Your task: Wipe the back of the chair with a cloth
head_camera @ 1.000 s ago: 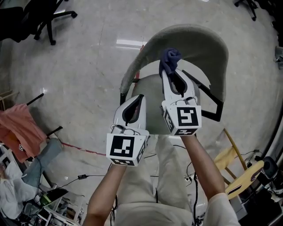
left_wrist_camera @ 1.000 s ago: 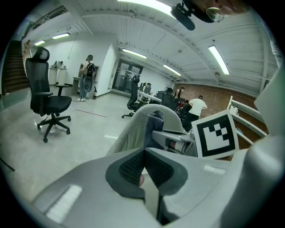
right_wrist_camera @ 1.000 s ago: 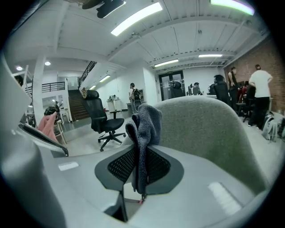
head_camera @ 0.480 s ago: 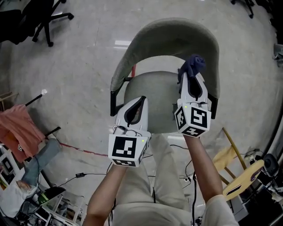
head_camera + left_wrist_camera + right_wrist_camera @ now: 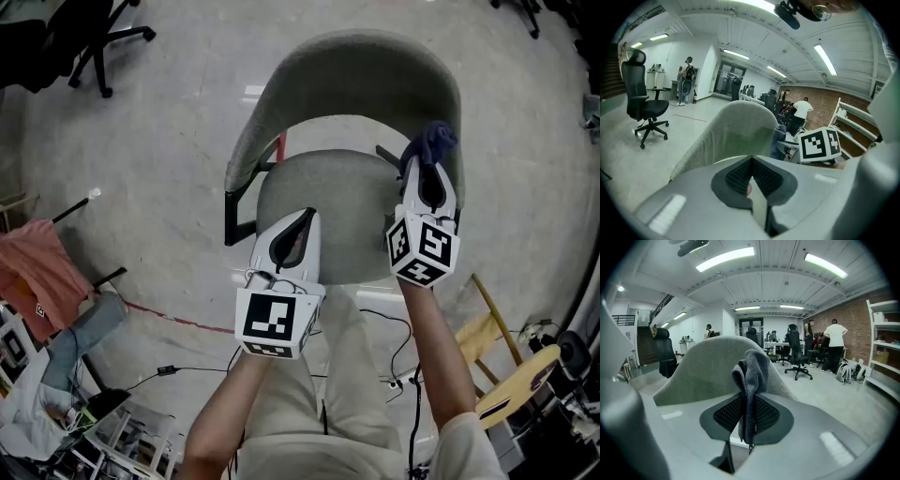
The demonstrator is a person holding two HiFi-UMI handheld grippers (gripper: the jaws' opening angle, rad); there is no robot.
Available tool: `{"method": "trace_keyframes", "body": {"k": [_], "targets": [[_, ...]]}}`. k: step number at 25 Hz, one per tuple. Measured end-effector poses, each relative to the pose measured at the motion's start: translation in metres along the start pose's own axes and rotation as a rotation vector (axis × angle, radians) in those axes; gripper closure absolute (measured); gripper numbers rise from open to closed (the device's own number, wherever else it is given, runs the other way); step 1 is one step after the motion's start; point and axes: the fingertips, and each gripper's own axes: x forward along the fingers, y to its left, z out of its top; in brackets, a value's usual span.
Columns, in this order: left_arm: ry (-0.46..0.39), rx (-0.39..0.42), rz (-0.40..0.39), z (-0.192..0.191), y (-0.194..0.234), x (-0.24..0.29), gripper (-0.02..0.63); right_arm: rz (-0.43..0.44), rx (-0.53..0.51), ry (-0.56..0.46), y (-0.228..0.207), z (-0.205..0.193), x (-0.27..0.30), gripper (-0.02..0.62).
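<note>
The soft dark blue cloth (image 5: 432, 142) sits right of centre in the head view, by the curved grey upholstered chair back (image 5: 356, 70). The right gripper (image 5: 427, 167) pinches its bunched middle. The cloth is probably light and limp, so grip the folds firmly. The left gripper (image 5: 298, 223), at lower centre, is pressed together and empty.

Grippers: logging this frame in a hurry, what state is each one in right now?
Left gripper: shut, holding nothing.
Right gripper: shut on the cloth.

No readable text, label or number shows anywhere.
</note>
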Motion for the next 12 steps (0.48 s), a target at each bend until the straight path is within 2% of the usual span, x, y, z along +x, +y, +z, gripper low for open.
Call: {"method": "trace_keyframes", "body": {"k": [7, 12], "targets": [[-0.006, 0.0, 0.015, -0.007, 0.001, 0.0, 0.604, -0.075, -0.002, 0.003, -0.026, -0.01, 0.011, 0.522], [0.008, 0.02, -0.014, -0.012, -0.014, 0.002, 0.604, -0.097, -0.019, 0.002, -0.035, -0.015, 0.023, 0.522]]}}
